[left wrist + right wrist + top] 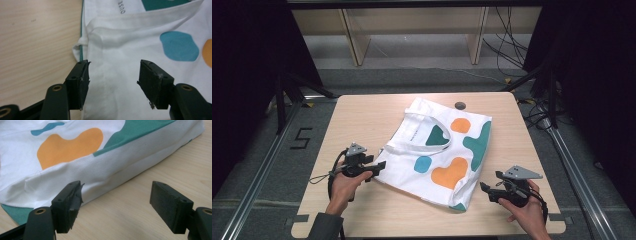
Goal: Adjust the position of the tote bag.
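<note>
One tabletop [362, 120] of pale wood carried the whole job, and a white cloth bag [437, 172] lay flat across its middle, turned at an angle, with its handles [422, 131] folded back over the front. Nothing was gripped at that moment, so the handling seemed to be between steps, with any folding or shifting of the bag not yet done. Its cloth was printed with orange, teal and blue blobs and showed soft creases near the seams. At its near left corner the left gripper [378, 166] hovered with jaws apart over the white cloth. By the near right corner the right gripper [484, 188] waited, jaws apart, just short of the hem.
</note>
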